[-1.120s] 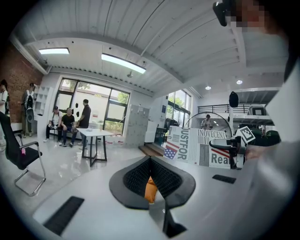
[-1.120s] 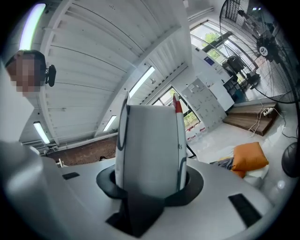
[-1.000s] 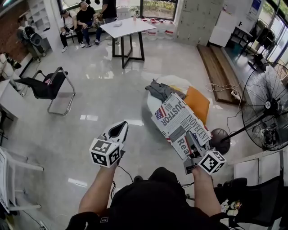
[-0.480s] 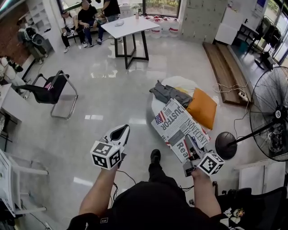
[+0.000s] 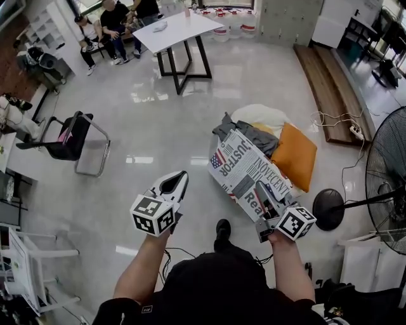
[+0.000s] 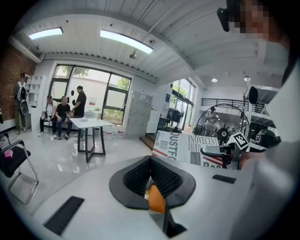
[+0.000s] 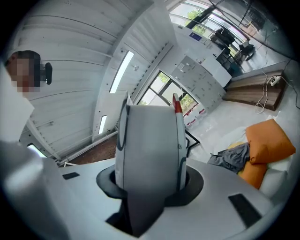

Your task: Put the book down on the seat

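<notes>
Book [image 5: 247,171] is clamped between right gripper [image 5: 266,206] fingers; left gripper [image 5: 172,185] fingers closed, empty.

i count two grippers, the left gripper [image 5: 176,181] and the right gripper [image 5: 265,204]; one book [image 5: 244,168]; one white beanbag seat [image 5: 260,117]; one orange cushion [image 5: 295,155]; one grey garment [image 5: 244,130]; one white table [image 5: 174,30]; one black chair [image 5: 73,136]; one standing fan [image 5: 388,171]; three people [image 5: 114,14] beyond the table
</notes>
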Action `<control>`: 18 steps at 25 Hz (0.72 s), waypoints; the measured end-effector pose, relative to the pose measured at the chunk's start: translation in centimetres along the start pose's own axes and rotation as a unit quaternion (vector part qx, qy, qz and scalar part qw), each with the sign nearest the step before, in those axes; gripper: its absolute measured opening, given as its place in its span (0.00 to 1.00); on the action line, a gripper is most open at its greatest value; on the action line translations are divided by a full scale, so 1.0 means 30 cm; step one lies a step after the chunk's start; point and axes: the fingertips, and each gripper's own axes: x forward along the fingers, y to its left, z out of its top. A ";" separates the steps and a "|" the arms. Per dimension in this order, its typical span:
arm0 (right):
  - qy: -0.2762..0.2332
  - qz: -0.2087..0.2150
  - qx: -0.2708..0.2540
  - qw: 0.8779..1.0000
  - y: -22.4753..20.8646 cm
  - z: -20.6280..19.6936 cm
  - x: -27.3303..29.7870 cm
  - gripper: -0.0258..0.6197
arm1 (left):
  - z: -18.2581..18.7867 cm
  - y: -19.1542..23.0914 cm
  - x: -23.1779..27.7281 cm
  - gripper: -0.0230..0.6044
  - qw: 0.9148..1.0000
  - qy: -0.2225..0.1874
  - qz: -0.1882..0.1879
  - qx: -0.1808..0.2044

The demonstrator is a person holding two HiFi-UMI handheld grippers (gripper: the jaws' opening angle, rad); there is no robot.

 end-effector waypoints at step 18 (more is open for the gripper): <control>-0.053 -0.072 0.012 0.996 -0.327 0.356 0.255 0.30 | 0.303 0.196 0.548 0.04 0.998 -0.007 -0.052 0.030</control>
